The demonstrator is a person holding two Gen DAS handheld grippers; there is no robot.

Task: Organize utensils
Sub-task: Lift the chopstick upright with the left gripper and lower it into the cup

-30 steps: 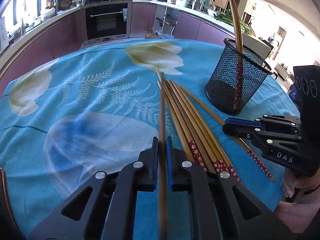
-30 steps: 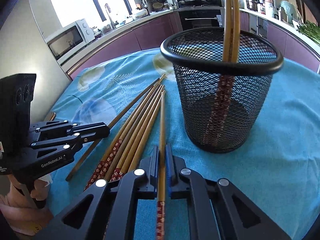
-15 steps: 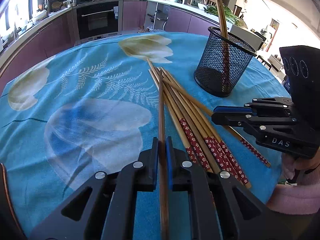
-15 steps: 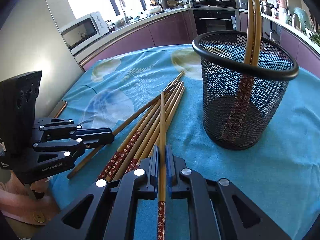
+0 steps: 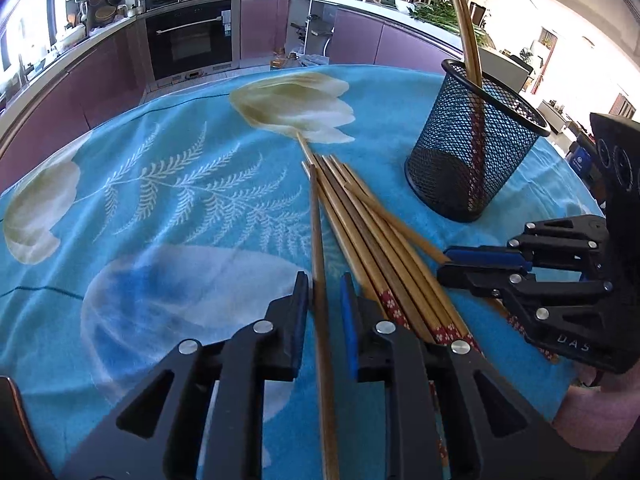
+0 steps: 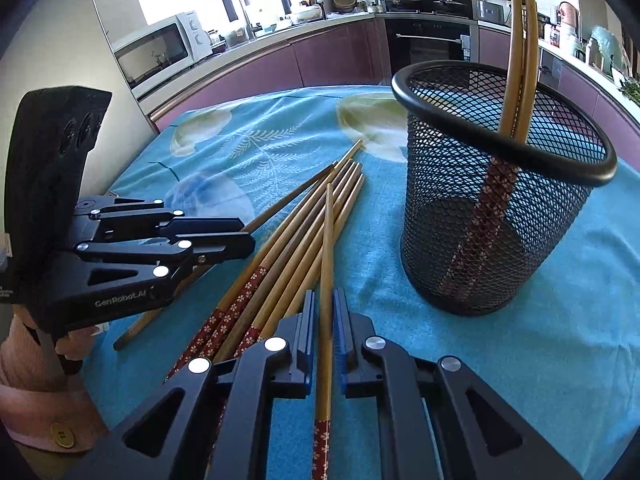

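Several brown chopsticks with red flowered ends [image 5: 380, 240] lie side by side on the blue tablecloth; they also show in the right wrist view [image 6: 296, 240]. A black mesh holder [image 5: 472, 152] [image 6: 496, 200] stands upright with two chopsticks [image 6: 516, 60] in it. My left gripper [image 5: 324, 304] has its jaws slightly apart around one chopstick [image 5: 318, 240] that runs between them. My right gripper [image 6: 327, 320] is shut on another chopstick [image 6: 328, 240], with its tip over the pile.
The table [image 5: 160, 200] has a blue cloth with a white flower print. Kitchen counters, an oven [image 5: 190, 36] and a microwave [image 6: 160, 52] stand behind it. Each gripper shows in the other's view, at the table's near edge [image 5: 560, 280] [image 6: 120, 264].
My left gripper's jaws have parted a little around its chopstick. Both grippers have shifted over the pile, each with its chopstick still between the jaws.
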